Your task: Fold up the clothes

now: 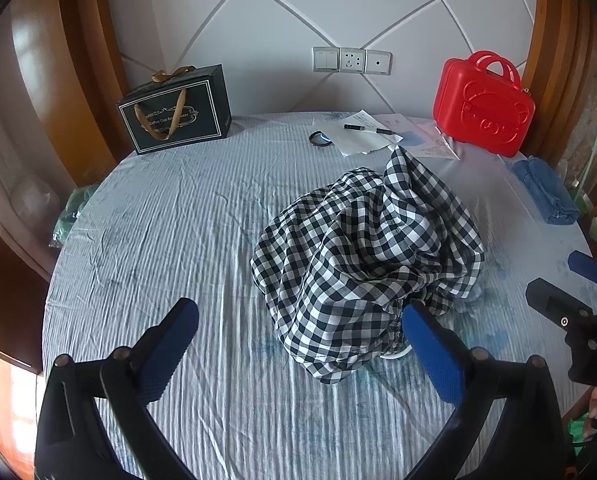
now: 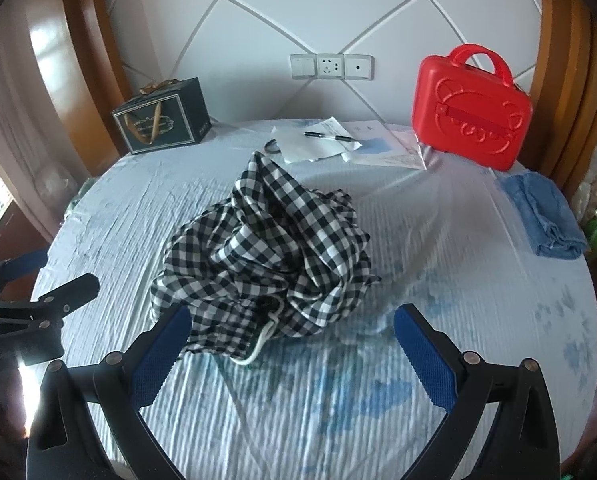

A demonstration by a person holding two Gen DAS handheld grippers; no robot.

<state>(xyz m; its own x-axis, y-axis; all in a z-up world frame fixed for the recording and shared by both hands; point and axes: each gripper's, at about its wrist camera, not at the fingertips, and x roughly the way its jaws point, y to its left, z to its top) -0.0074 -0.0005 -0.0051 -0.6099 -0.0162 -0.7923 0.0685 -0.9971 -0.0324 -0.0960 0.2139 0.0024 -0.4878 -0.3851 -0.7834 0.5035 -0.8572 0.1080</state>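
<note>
So the checked garment (image 1: 368,268) is being seen as a crumpled heap on the striped bed sheet (image 1: 170,240), roughly mid-bed, nothing folded yet as far as can be judged.

Going left to right in the left wrist view: the left hand-held gripper (image 1: 300,344) is being held wide open with nothing between its blue pads, and the heap is sitting at about 1 o'clock from it, the near hem lying just beside the right-hand pad (image 1: 430,356). Whether that pad is touching cloth can't be told. The other tool is being glimpsed at 3 o'clock at the frame edge.

In the right wrist view the right hand-held gripper (image 2: 292,350) is also being held fully open and empty, with the heap at about 11 o'clock, its near edge and a white drawstring (image 2: 260,344) lying just past the left-hand pad (image 2: 158,356). So the pile is being bracketed between the two tools, both about equally near it. No clear long axis is being shown by the bundle; a peak is being pushed up toward the headboard (image 2: 258,20), so an edge would probably need finding first.

Writing: on the dark gift bag (image 1: 176,110) at 10 o'clock, "Coffee Cup And Saucer" is just about being made out. The red case (image 1: 484,106) is embossed with a bear face, no readable words. The papers (image 1: 362,136) under the pen (image 1: 368,129) are too blurred.
</note>
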